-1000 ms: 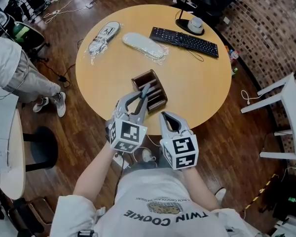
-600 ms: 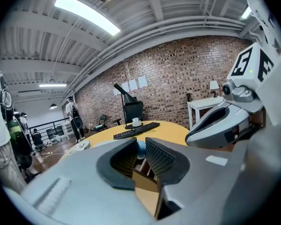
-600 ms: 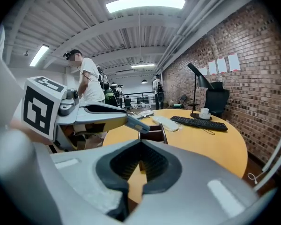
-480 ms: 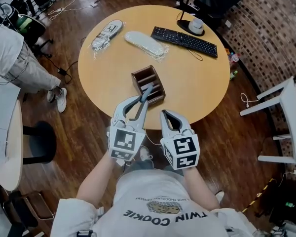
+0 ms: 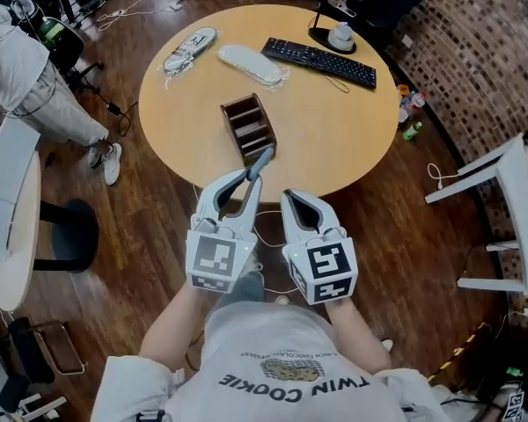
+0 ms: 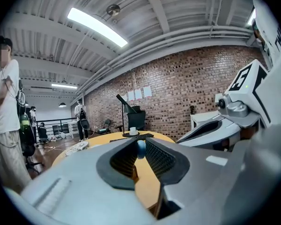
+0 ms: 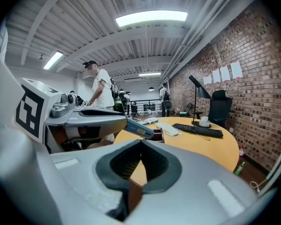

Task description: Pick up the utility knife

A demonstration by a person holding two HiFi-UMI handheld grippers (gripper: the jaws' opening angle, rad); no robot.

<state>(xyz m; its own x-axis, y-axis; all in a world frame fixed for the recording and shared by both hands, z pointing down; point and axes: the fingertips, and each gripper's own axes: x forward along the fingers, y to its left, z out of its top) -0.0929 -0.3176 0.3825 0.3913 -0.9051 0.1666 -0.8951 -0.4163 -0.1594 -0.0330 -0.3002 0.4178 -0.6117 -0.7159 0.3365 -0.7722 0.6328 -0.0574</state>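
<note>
Head view: the left gripper pinches the utility knife, whose grey-blue handle sticks out past its tips toward the near edge of the round bench, just in front of the brown wooden organizer. The right gripper hangs just to its right with its jaws pressed together. A keyboard lies on the far side. The pickup itself looks done, and what remains is carrying. The next move calls for a steady squeeze and a level wrist so the handle does not slip out forward.

Left gripper view: looking along the jaws, the ribbed pads stand slightly apart with the knife's bluish end wedged between them. This confirms contact on both sides, which the view from above only suggests.

Right gripper view: the jaws meet with nothing between them, so this gripper is empty. From the side it shows the knife held up in the air, apart from the bench top, which neither other view settles.
</note>
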